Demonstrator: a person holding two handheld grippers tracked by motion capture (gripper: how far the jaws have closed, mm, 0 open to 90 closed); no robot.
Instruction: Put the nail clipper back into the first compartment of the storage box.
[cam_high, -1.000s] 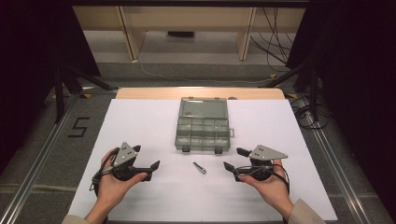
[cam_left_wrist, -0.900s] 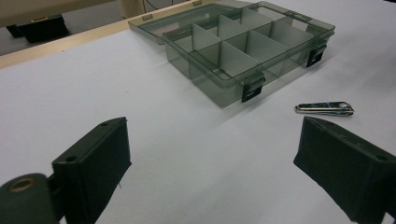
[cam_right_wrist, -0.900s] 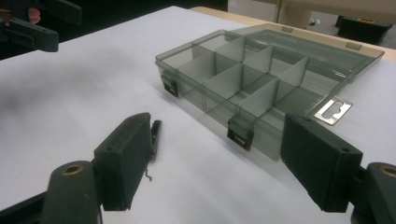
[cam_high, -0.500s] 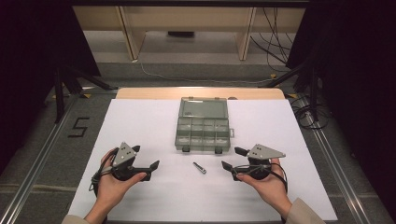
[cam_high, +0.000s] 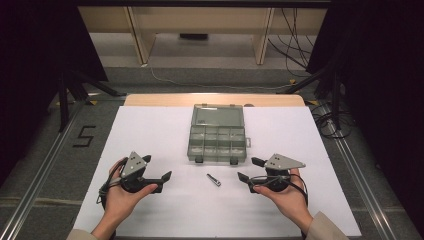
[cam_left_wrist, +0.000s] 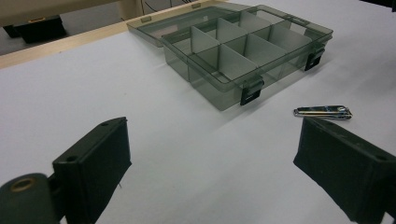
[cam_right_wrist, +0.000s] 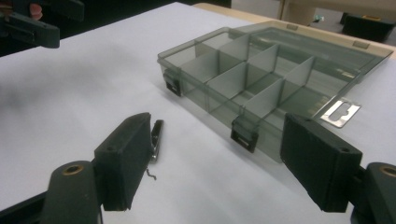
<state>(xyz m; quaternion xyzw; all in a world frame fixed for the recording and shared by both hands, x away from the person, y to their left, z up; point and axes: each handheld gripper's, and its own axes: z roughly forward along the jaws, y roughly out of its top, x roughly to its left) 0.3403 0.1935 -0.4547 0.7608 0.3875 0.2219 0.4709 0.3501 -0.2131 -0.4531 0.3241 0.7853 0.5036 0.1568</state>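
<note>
In the high view we start at the far left, where a dark number 5 (cam_high: 85, 136) is marked on the grey floor beside the worktop (cam_high: 150, 130). The worktop is covered in white and fills the middle of the frame.

At the lower left our left hand (cam_high: 120, 197) holds the left tongs (cam_high: 156, 169). Its jaws are spread wide apart and grip nothing. In the left gripper view we see the two black jaws at the bottom corners, with bare white worktop between them.

In the middle of the high view sits a clear grey box (cam_high: 217, 133) with its lid folded back toward the top of the frame. Little walls split it into many small bins. Two black clips hang on its near edge. Just below the box, between the two tongs, a small shiny nail clipper (cam_high: 213, 180) lies flat on the worktop. In the left gripper view the nail clipper (cam_left_wrist: 322, 112) is just above the jaw at the right.

At the lower right our right hand (cam_high: 286, 199) holds the right tongs (cam_high: 248, 170). Its jaws are also wide apart and hold nothing. In the right gripper view the nail clipper (cam_right_wrist: 156, 140) peeks out just behind the jaw at the left, and the box (cam_right_wrist: 261, 84) is at the upper right.
</note>
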